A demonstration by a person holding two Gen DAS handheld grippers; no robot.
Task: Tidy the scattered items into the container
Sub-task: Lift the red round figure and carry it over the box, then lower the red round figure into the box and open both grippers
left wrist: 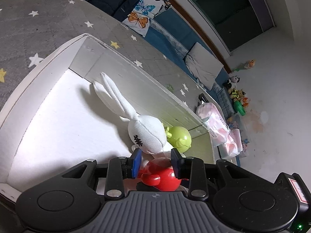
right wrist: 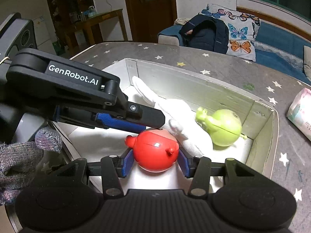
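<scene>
Three toys sit inside the white box point(right wrist: 260, 128): my right claw point(right wrist: 155, 164) clamps the red ball toy point(right wrist: 155, 151), with the white rabbit point(right wrist: 180, 124) and green toy point(right wrist: 223, 127) beyond it. My left claw point(left wrist: 156, 162) hangs released over the red toy.

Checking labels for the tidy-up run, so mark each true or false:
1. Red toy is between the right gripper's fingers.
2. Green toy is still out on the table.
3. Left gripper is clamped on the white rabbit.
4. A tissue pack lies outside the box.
1. True. The right gripper has the red toy pinched between its fingers, inside the box.
2. False. The green toy is in the box, beside the white rabbit.
3. False. The left gripper is open and holds nothing; it hovers over the red toy.
4. True. The tissue pack lies on the table, to the right of the box in the right wrist view.
</scene>
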